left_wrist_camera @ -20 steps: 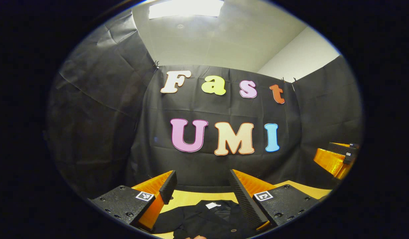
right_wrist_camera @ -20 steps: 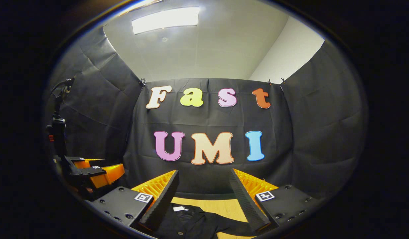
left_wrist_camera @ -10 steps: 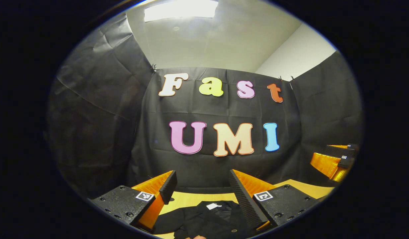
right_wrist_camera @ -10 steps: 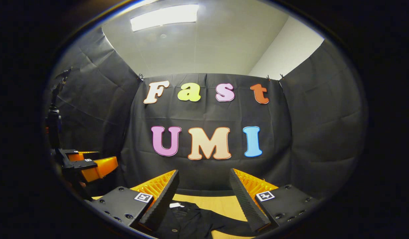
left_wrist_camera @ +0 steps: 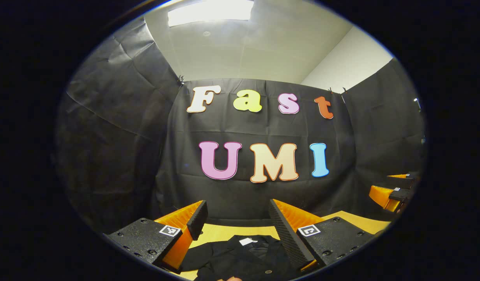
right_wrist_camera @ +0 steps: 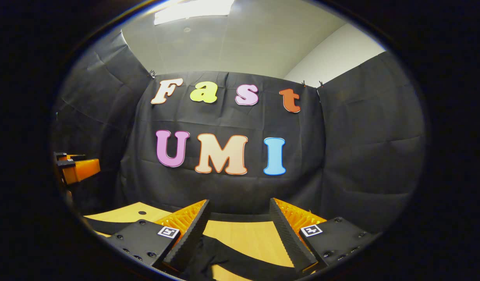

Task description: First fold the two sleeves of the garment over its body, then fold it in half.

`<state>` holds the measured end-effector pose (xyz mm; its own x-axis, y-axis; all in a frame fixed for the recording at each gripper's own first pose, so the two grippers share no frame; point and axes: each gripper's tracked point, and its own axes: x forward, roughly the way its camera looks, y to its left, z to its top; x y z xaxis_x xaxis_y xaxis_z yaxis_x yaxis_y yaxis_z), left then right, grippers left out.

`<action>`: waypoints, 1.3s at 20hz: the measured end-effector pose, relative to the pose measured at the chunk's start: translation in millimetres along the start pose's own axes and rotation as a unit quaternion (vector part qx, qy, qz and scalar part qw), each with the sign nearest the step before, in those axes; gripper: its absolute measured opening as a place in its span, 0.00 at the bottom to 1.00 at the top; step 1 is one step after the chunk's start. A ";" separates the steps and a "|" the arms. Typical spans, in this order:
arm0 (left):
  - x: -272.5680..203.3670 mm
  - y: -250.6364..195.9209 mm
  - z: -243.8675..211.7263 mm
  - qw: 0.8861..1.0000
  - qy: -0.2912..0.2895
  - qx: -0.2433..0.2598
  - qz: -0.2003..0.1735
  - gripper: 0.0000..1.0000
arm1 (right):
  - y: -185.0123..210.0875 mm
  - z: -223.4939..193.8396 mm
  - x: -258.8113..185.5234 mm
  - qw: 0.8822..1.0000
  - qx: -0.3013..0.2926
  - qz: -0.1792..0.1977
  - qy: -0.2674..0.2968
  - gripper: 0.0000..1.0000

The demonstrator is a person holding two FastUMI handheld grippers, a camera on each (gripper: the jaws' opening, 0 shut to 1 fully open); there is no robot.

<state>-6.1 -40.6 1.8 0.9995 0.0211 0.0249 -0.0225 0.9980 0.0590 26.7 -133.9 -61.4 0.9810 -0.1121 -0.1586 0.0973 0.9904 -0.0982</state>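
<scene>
The desk [right_wrist_camera: 247, 238], a pale wood surface running back to the booth's black cloth wall, carries the garment [left_wrist_camera: 240, 257], a black piece lying flat and low in both views, with a small white tag [left_wrist_camera: 245, 241] at its neck and a button on its front. In the left gripper view the neck and front of the body lie just ahead of and beneath the left hand-held gripper [left_wrist_camera: 240, 222], towards the desk's near edge, and bare desk shows beyond it towards the far edge. The left hand-held gripper's fingers are spread wide with nothing between them. In the right gripper view a long dark strip of the cloth, probably a sleeve [right_wrist_camera: 243, 263], trails across the desk below the right hand-held gripper [right_wrist_camera: 240, 222], whose fingers are likewise spread and hold nothing; the other hand-held gripper shows far off at the left rim. Judging by this, the task stands at its opening step: neither sleeve appears folded over the body yet. The next move calls for lowering each hand-held gripper to a sleeve end, closing on a single layer of the limp fabric, then carrying it inward across the body.
</scene>
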 end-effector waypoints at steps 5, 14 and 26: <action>-2.5 -9.7 -3.0 1.000 0.003 0.009 0.010 0.92 | -60.4 -49.8 16.1 0.997 -0.014 -0.029 0.069 0.96; -9.2 -40.1 -10.8 0.999 0.011 0.022 0.023 0.92 | -145.7 -167.1 25.1 0.976 -0.032 -0.052 0.210 0.98; -14.3 -83.6 -18.5 0.998 0.021 0.040 0.031 0.92 | -194.4 -320.6 11.6 0.910 -0.032 -0.023 0.412 0.99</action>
<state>-18.1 -123.3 -22.0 0.9961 0.0875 -0.0109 -0.0852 0.9868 0.1378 -34.7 -353.7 -359.2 0.5146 -0.2031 -0.8330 0.0998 0.9791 -0.1771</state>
